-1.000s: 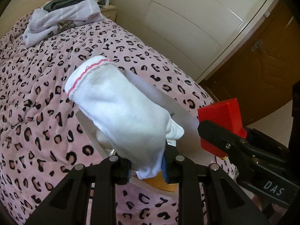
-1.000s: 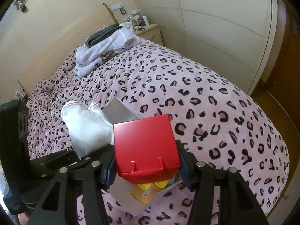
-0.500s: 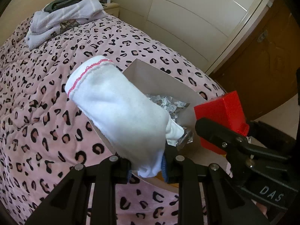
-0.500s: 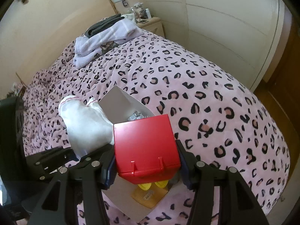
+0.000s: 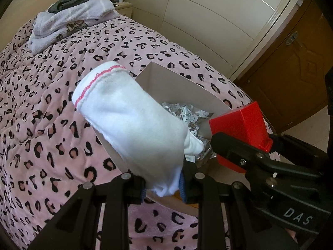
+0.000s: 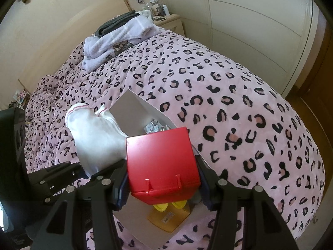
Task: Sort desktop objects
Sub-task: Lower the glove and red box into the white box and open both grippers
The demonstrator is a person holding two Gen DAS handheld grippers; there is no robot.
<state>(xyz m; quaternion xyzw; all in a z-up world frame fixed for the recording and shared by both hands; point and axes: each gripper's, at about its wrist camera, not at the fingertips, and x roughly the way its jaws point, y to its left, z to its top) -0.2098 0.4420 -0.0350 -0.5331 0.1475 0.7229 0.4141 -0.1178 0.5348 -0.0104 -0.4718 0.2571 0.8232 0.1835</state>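
My left gripper [image 5: 163,189] is shut on a white sock with a pink-stitched cuff [image 5: 129,125], held above an open grey cardboard box [image 5: 177,87] on the bed. The sock also shows in the right wrist view [image 6: 93,139]. My right gripper [image 6: 163,185] is shut on a red plastic box [image 6: 162,158], held over the same cardboard box [image 6: 133,110]. The red box also shows in the left wrist view [image 5: 241,127]. Inside the cardboard box lie crumpled silver foil [image 5: 187,112], a yellow item [image 6: 169,205] and an orange-brown packet [image 6: 168,218].
The bed has a pink leopard-print cover [image 6: 229,95]. Folded lilac towels with a dark garment on top [image 6: 116,39] lie at its far end. A bedside table with small bottles [image 6: 164,18], white wardrobe doors [image 6: 239,20] and a brown wooden door [image 5: 291,73] stand beyond.
Both grippers have drawn back and up with their loads. More of the cardboard box interior and the silver foil is now in view.
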